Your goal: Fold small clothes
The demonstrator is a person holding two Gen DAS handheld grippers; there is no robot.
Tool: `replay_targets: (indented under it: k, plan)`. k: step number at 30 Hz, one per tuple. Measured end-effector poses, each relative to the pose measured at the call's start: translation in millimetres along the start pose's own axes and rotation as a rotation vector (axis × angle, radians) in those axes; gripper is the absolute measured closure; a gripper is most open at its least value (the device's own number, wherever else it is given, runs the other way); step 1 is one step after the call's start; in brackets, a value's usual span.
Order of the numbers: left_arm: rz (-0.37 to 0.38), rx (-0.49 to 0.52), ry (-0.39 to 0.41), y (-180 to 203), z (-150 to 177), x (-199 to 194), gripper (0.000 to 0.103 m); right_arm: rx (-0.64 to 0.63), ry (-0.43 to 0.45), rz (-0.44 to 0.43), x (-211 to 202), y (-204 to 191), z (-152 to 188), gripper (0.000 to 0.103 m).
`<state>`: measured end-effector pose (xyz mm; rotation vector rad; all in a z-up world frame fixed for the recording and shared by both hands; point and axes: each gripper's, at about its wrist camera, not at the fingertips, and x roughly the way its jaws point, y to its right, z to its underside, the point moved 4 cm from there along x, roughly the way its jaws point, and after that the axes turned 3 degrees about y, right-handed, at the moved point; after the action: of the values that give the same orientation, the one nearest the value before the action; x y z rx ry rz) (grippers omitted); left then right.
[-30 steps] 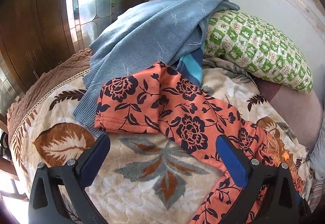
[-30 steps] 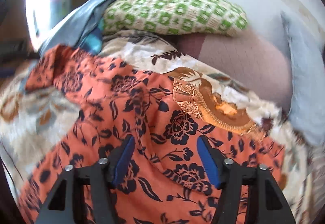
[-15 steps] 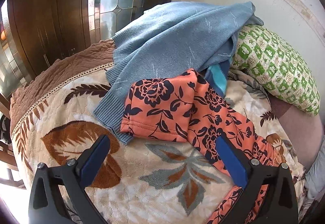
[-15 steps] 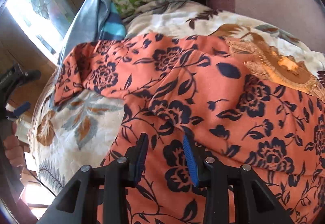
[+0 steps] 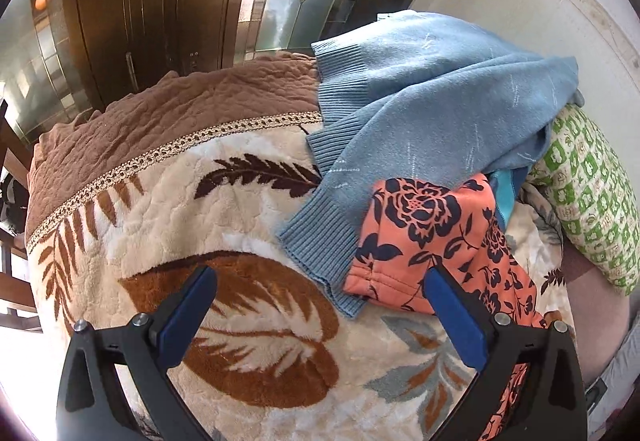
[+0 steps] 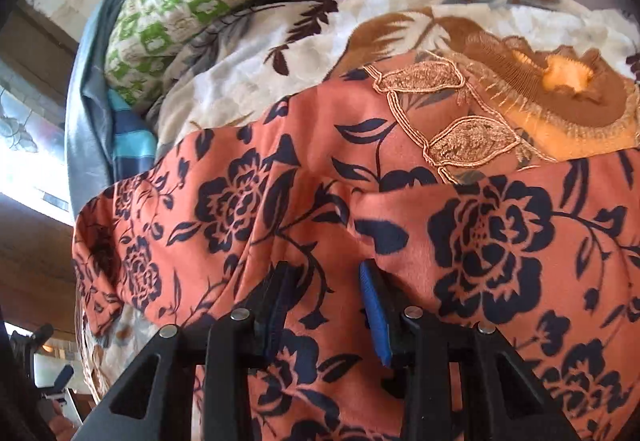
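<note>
An orange garment with a dark floral print [image 6: 400, 201] lies on a floral blanket [image 5: 180, 209]. Its sleeve end shows in the left wrist view [image 5: 424, 237], resting partly on a blue knit sweater [image 5: 420, 109]. My left gripper [image 5: 320, 305] is open and empty, above the blanket just left of the sleeve cuff. My right gripper [image 6: 324, 293] is nearly closed, its blue pads pinching a fold of the orange garment's body. An embroidered gold-brown neckline [image 6: 500, 109] shows at the far side.
A green-and-white patterned pillow [image 5: 592, 197] lies at the bed's head by a pale wall. A blue striped cloth [image 6: 132, 145] sits under the sweater. A wooden door with leaded glass panes [image 5: 168, 1] stands beyond the bed's brown edge [image 5: 160, 113].
My right gripper has closed from open onto a fold of the orange garment and dropped lower to it. My left gripper has swung left, so the sleeve now sits at the right.
</note>
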<state>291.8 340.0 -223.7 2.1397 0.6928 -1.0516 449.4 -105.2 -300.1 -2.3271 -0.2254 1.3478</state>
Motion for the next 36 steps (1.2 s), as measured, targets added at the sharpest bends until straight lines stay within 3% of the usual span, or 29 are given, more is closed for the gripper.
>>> replay_targets:
  k: [3, 7, 10, 14, 21, 23, 24, 25, 27, 30, 34, 36]
  plan:
    - [0.004, -0.044, -0.016, -10.9, -5.2, 7.6, 0.0, 0.036, -0.011, -0.066, -15.3, 1.6, -2.8, 0.064]
    - [0.081, -0.074, -0.058, -7.4, -4.2, 17.4, 0.0, -0.068, 0.043, -0.059, -60.5, 7.7, 14.9, 0.062]
    - [0.103, -0.018, -0.062, 6.6, 1.1, 17.5, 0.0, -0.123, 0.065, -0.067, -98.6, 25.2, 41.6, 0.057]
    - [0.114, 0.036, -0.07, 20.3, 7.6, 17.4, 0.0, -0.15, 0.085, -0.121, -145.7, 57.7, 78.1, 0.056]
    - [0.172, 0.035, -0.052, 27.2, -2.5, 43.1, 0.001, -0.108, 0.15, -0.174, -175.9, 111.6, 111.7, 0.056]
    - [0.203, 0.029, -0.083, 30.7, -1.8, 55.0, 0.01, -0.08, 0.138, -0.185, -171.7, 120.2, 111.8, 0.056]
    - [0.203, 0.022, -0.107, 31.5, 1.1, 60.6, 0.024, -0.071, 0.12, -0.181, -168.5, 121.8, 110.7, 0.056]
    - [0.198, 0.017, -0.109, 32.6, 3.6, 62.9, 0.033, -0.079, 0.108, -0.179, -166.8, 121.4, 109.6, 0.056]
    - [0.188, 0.039, -0.081, 38.3, 5.2, 61.0, 0.037, -0.139, 0.122, -0.147, -169.3, 119.3, 110.0, 0.056]
    - [0.217, 0.045, -0.111, 47.0, 11.8, 68.0, 0.061, -0.182, 0.137, -0.093, -170.4, 122.5, 110.1, 0.056]
    - [0.213, 0.09, -0.099, 58.6, 19.1, 65.7, 0.088, -0.147, 0.141, -0.099, -169.8, 130.0, 105.5, 0.056]
    - [0.24, 0.095, -0.077, 64.3, 20.6, 57.9, 0.091, -0.158, 0.156, -0.099, -170.6, 127.1, 103.8, 0.056]
